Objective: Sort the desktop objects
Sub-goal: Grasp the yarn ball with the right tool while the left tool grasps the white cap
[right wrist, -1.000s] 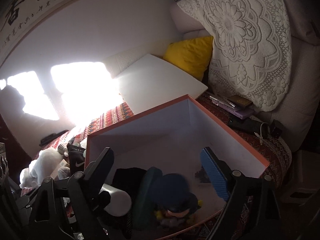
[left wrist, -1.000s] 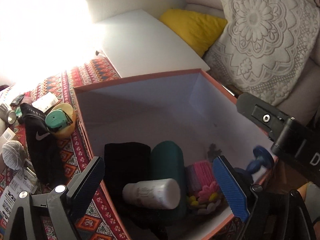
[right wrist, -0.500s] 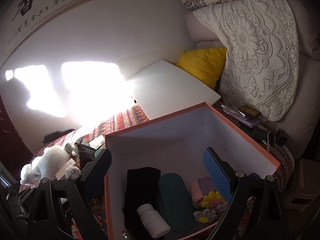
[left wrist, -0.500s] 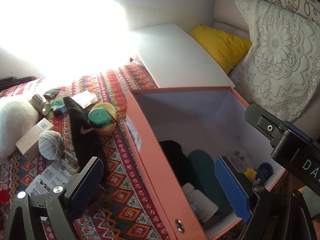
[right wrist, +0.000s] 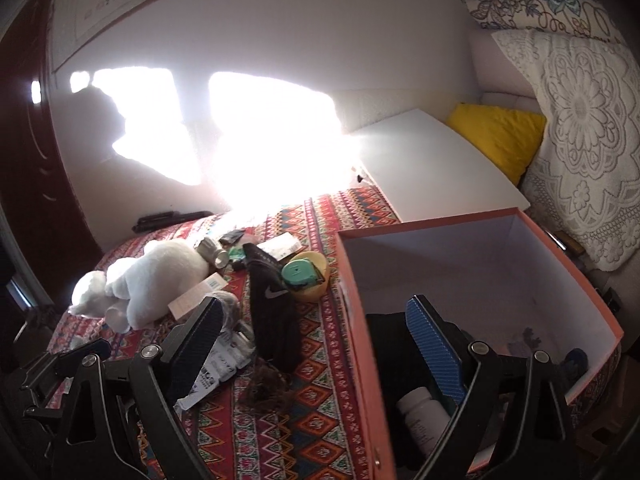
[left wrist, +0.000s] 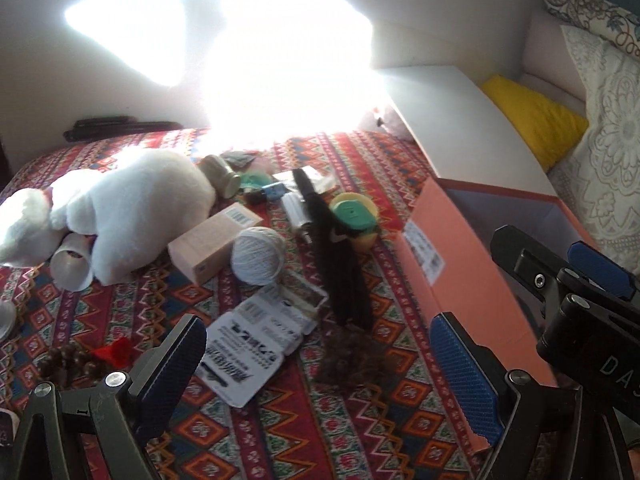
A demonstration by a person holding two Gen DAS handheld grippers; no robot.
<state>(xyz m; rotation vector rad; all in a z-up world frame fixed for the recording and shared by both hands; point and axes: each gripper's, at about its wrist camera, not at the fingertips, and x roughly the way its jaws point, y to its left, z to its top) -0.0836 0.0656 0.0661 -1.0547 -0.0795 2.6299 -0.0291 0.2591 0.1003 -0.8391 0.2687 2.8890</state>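
My left gripper (left wrist: 320,354) gapes empty | black sock (left wrist: 340,264) dead ahead, long axis pointing away | right gripper (right wrist: 316,344) also apart, likely farther off

Left tongs (left wrist: 320,364) spread wide and empty above a red patterned cloth (left wrist: 360,420), blue-padded fingers (left wrist: 466,376) either side of a printed white blister card (left wrist: 252,350). Just right of the card, a brown tangled clump (left wrist: 352,364). Farther back: a ball of white yarn (left wrist: 258,256) touching a beige carton (left wrist: 212,246), a white plush toy (left wrist: 128,204) lying over a white tube (left wrist: 72,264), a long black sock (left wrist: 340,260) stretched beside a green tape measure (left wrist: 354,218) in a yellow bowl (left wrist: 366,240). At right, an orange box (left wrist: 460,272), open-topped, with the right tongs (left wrist: 592,288) over it. At left, a red scrap (left wrist: 116,350) near dark beads (left wrist: 68,364).
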